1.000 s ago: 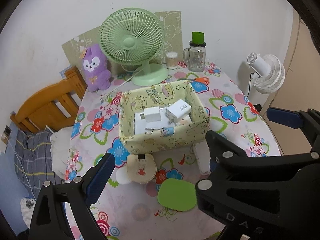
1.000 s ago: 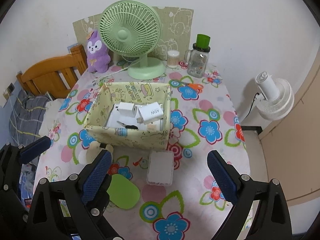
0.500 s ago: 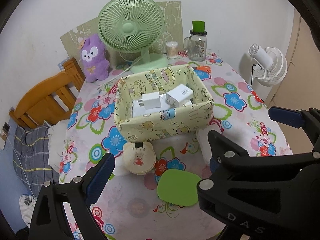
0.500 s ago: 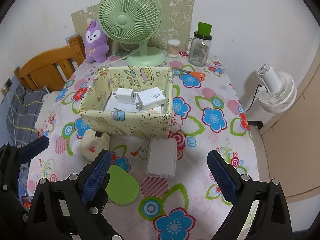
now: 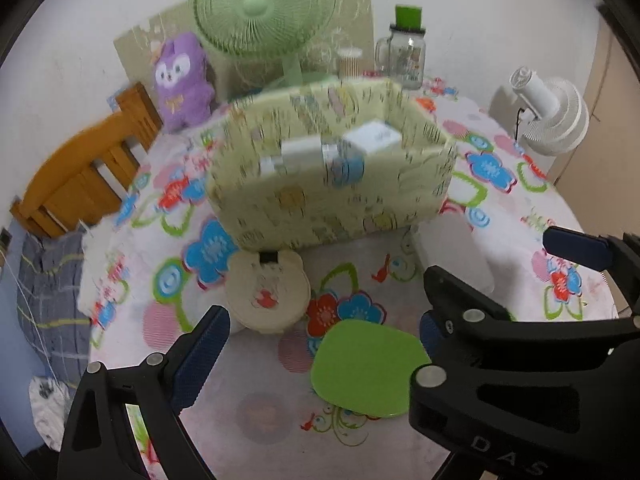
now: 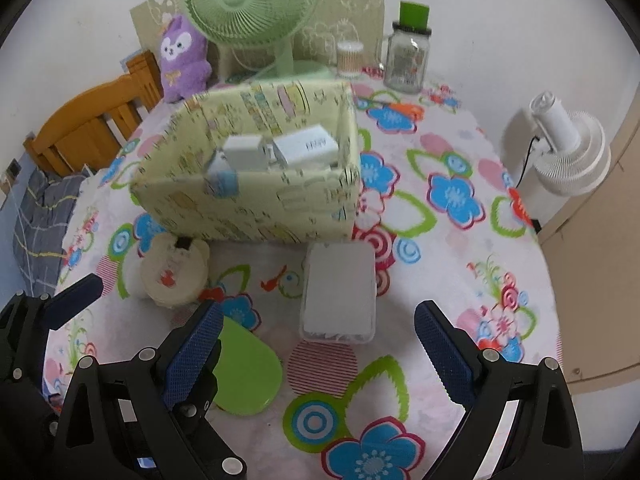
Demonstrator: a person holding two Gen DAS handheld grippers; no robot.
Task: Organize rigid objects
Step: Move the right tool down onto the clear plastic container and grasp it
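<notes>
Grippers over floral table point(image 6: 460, 248), both empty.
L gripper point(image 5: 324, 338) & R gripper point(image 6: 316, 336) jaws wide. Green lid point(image 5: 366, 366), bear case point(image 5: 268, 294), white box point(image 6: 340, 294) lie just in front of fabric bin point(image 6: 256, 204); chargers point(image 6: 306, 148) inside bin.

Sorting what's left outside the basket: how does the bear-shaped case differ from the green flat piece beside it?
The bear-shaped case is cream with a red print and a dark clasp; the green flat piece is plain lime green. The case is thick and domed with ear bumps, while the green piece is a thin rounded slab. The case lies close to the yellow basket; the green piece lies nearer the tongs. Both rest on the floral tablecloth, ungrasped.
</notes>
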